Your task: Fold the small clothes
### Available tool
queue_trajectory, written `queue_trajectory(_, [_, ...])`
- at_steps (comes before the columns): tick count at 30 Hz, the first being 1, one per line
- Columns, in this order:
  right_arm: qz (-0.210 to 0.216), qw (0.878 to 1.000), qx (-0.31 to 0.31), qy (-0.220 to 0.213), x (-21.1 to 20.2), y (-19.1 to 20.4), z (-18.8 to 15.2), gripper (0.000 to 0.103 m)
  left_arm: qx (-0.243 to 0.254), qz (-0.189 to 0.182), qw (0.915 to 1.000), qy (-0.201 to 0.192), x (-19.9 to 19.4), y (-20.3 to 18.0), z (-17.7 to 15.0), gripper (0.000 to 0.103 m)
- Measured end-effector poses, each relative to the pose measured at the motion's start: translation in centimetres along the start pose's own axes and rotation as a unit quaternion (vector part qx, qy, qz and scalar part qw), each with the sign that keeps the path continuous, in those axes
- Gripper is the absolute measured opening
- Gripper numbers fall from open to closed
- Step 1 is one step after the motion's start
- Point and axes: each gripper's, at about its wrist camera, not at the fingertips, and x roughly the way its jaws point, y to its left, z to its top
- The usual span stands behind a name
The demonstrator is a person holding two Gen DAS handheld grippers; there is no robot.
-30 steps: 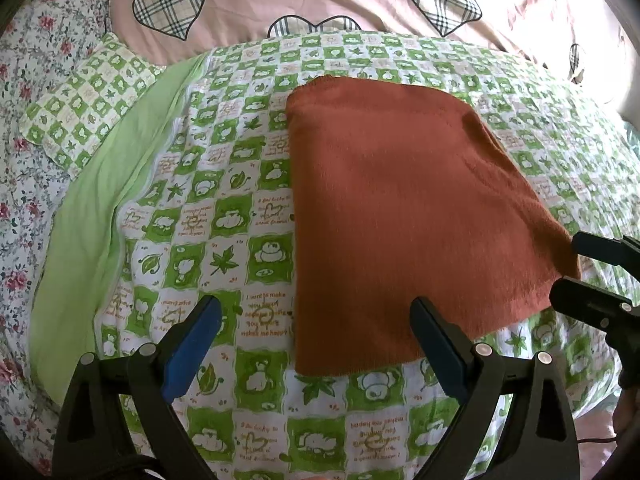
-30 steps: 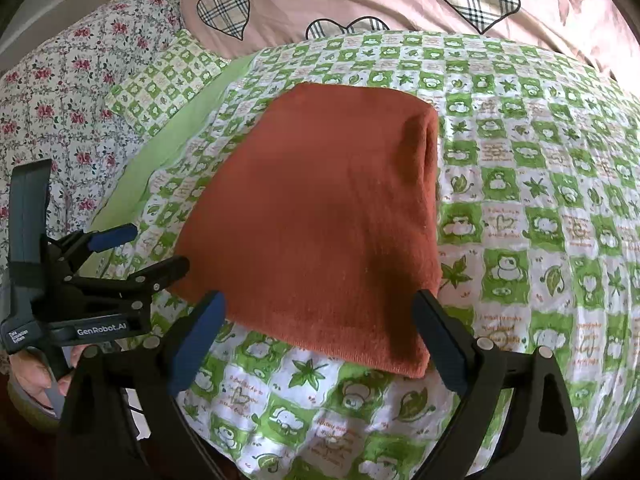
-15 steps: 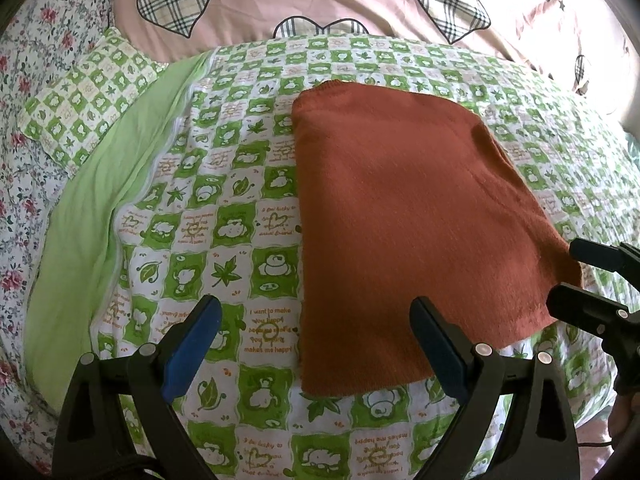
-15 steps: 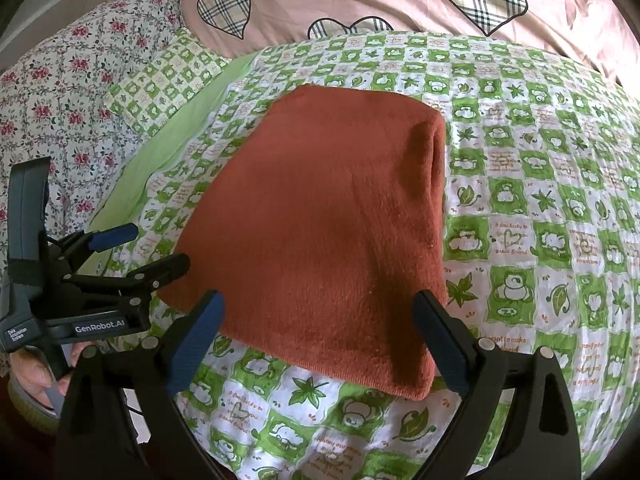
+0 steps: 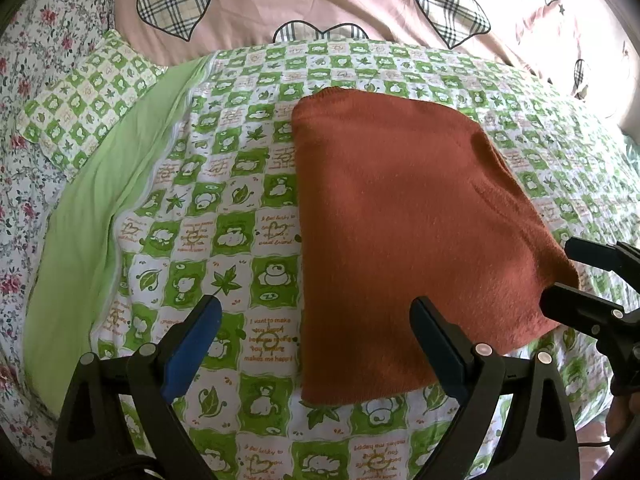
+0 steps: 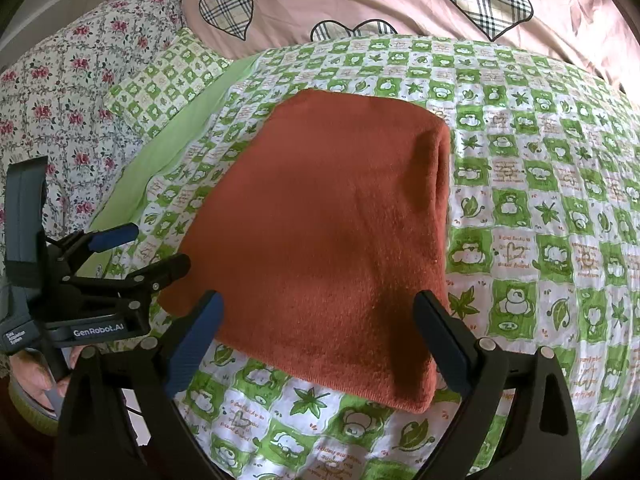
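Rust-red knit garment, already folded into a flat oblong, lies on the green-checked quilt of the bed. Left tongs and right tongs hover at its near edge, both spread wide and gripping nothing. Judged step: between folds. The next move calls for pinching the two near corners and carrying them to the far edge.
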Motion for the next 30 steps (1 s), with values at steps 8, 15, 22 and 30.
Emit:
queue_trajectory(8, [0.0,1.0,0.0,0.002,0.18,-0.1,0.04,0.096,-0.001,-0.001,1.0,0.0,0.01,0.03,0.04,0.096])
queue_trajectory(15, [0.0,1.0,0.001,0.001,0.3,-0.19,0.08,0.096,-0.002,0.0,1.0,-0.001,0.01,-0.01,0.1,0.096])
queue_trajectory(22, [0.001,1.0,0.0,0.001,0.36,-0.18,0.28,0.096,0.0,-0.002,1.0,-0.002,0.0,-0.08,0.52,0.096])
queue_trajectory(30, [0.002,1.0,0.001,0.0,0.5,-0.28,0.55,0.096,0.0,-0.003,1.0,-0.004,0.03,-0.13,0.66,0.096])
